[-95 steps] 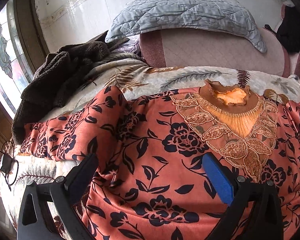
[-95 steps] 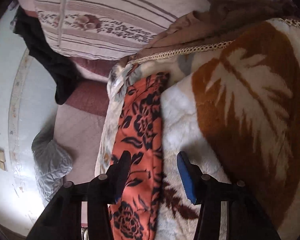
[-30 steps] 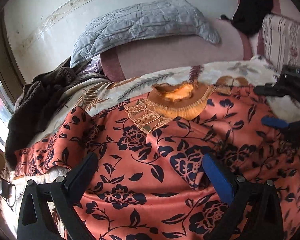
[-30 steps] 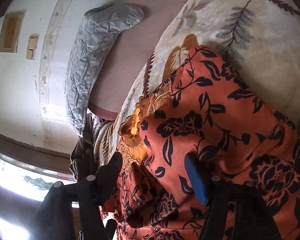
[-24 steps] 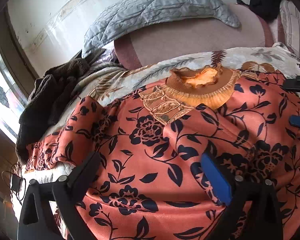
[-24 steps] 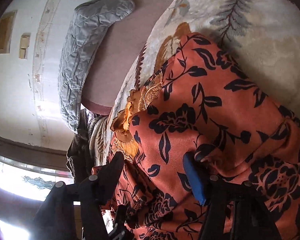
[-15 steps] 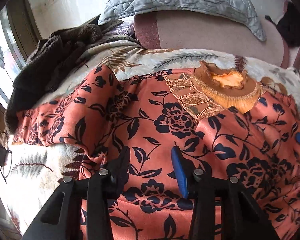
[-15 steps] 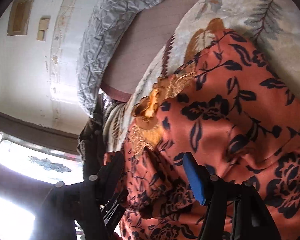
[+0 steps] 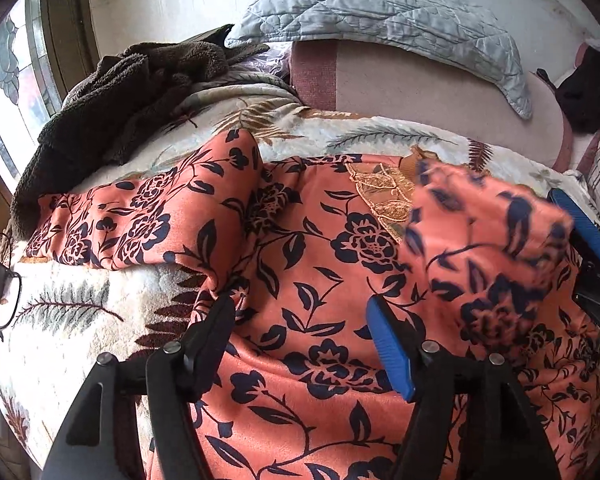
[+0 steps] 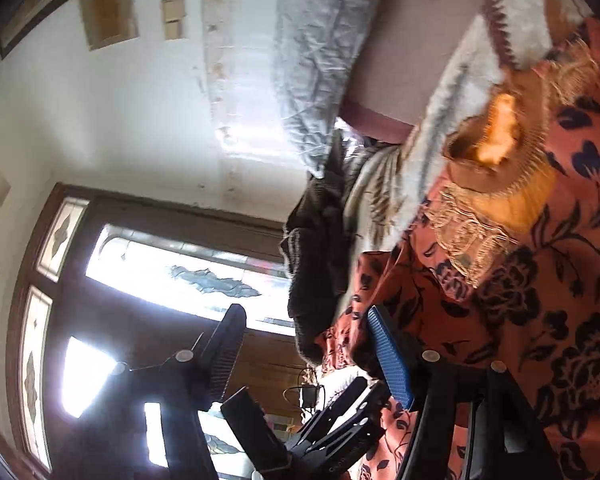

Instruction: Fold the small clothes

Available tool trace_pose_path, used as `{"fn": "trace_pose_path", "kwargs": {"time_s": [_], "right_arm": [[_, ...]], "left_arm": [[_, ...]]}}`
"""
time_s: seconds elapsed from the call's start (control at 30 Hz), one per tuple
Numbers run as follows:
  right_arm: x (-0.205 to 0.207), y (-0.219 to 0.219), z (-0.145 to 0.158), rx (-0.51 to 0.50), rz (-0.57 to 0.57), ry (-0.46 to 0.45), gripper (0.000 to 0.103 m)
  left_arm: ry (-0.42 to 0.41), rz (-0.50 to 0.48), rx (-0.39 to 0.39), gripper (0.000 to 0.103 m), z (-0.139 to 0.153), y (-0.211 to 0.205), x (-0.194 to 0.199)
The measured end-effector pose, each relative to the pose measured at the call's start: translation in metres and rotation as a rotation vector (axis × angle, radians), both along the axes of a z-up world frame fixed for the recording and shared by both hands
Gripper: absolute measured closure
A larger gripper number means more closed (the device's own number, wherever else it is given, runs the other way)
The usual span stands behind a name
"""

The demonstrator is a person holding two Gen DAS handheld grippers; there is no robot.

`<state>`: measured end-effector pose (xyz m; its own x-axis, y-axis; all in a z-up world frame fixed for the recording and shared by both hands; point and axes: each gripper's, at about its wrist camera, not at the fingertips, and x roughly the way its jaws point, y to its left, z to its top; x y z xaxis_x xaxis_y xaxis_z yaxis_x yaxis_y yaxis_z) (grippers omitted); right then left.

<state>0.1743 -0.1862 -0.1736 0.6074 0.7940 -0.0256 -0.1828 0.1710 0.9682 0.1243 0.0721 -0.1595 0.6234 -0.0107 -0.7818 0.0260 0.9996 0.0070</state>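
In the left wrist view, a dark brown fleece (image 9: pixel 112 96) lies at the upper left on the bed (image 9: pixel 60 320). The orange flowered garment (image 9: pixel 300 280) covers the middle of the frame, one sleeve stretched to the left. The left hand-held gripper (image 9: pixel 300 332) at the bottom is opening, with the cloth under its parted fingers, not pinched. At the right edge, the right hand-held gripper (image 9: pixel 588 240) stands apart too; whether it holds the blurred fold I cannot tell.

The orange floral top (image 9: pixel 324 264) looked like soft matt cloth with shiny gold embroidery (image 9: pixel 384 196). Blanket (image 9: pixel 80 320) was fuzzy plush, pillow (image 9: pixel 380 12) quilted satin-ish, window frame (image 10: pixel 72 216) dark wood.
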Motion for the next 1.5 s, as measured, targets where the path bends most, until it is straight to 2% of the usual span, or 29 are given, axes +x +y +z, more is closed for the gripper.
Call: {"fn": "trace_pose_path", "kwargs": {"time_s": [0.03,0.1,0.23,0.3,0.37,0.43,0.57,0.73,0.83,0.93,1.0,1.03,1.1,1.17,1.23,1.27,1.3,1.37,1.4,1.5], "right_arm": [[-0.002,-0.001,0.000,-0.011,0.010,-0.004,0.035],[-0.004,-0.006,-0.007,-0.095,-0.021,0.054,0.034],[-0.008,-0.040,-0.021,-0.233,-0.167,0.183,0.034],[-0.010,-0.059,-0.021,-0.261,-0.232,0.199,0.034],[-0.014,-0.077,-0.019,-0.277,-0.292,0.212,0.035],[-0.013,-0.088,-0.021,-0.286,-0.322,0.224,0.035],[-0.007,-0.097,-0.035,-0.277,-0.316,0.286,0.035],[0.004,-0.083,-0.039,-0.335,-0.300,0.311,0.035],[0.006,-0.081,-0.040,-0.357,-0.293,0.321,0.035],[0.007,-0.080,-0.045,-0.365,-0.289,0.342,0.035],[0.007,-0.081,-0.047,-0.363,-0.290,0.354,0.035],[0.007,-0.081,-0.047,-0.363,-0.292,0.358,0.035],[0.006,-0.081,-0.047,-0.363,-0.293,0.360,0.035],[0.005,-0.080,-0.045,-0.367,-0.294,0.359,0.035],[0.004,-0.079,-0.044,-0.370,-0.297,0.357,0.035],[0.004,-0.079,-0.043,-0.372,-0.298,0.357,0.035],[0.005,-0.079,-0.043,-0.373,-0.297,0.357,0.035],[0.005,-0.078,-0.042,-0.378,-0.298,0.354,0.035],[0.004,-0.077,-0.041,-0.379,-0.298,0.350,0.035],[0.003,-0.074,-0.033,-0.400,-0.304,0.323,0.035]], "left_arm": [[-0.009,-0.010,-0.016,0.032,0.002,-0.002,-0.002],[-0.025,-0.031,-0.046,0.029,0.007,-0.007,-0.005],[-0.026,-0.075,-0.051,0.021,0.008,-0.020,-0.006],[0.011,-0.089,-0.056,0.021,0.003,-0.021,-0.002],[0.058,-0.085,-0.140,0.021,0.000,-0.010,0.004],[0.064,-0.055,-0.238,0.021,0.006,0.010,0.006],[0.078,-0.024,-0.304,0.019,0.008,0.034,0.007],[0.237,-0.047,-0.371,0.017,-0.021,0.039,0.020],[0.304,-0.045,-0.442,0.017,-0.033,0.046,0.027],[0.311,-0.055,-0.493,0.018,-0.034,0.051,0.026],[0.324,-0.078,-0.475,0.018,-0.036,0.047,0.025],[0.335,-0.091,-0.460,0.021,-0.038,0.044,0.024],[0.367,-0.117,-0.442,0.039,-0.043,0.036,0.023],[0.402,-0.140,-0.429,0.043,-0.049,0.030,0.021],[0.391,-0.150,-0.399,0.050,-0.048,0.025,0.019],[0.383,-0.157,-0.403,0.065,-0.047,0.023,0.018],[0.382,-0.163,-0.407,0.076,-0.046,0.023,0.018],[0.361,-0.160,-0.393,0.085,-0.043,0.021,0.018],[0.347,-0.158,-0.394,0.090,-0.042,0.022,0.019],[0.302,-0.179,-0.383,0.092,-0.031,0.020,0.018]]}}
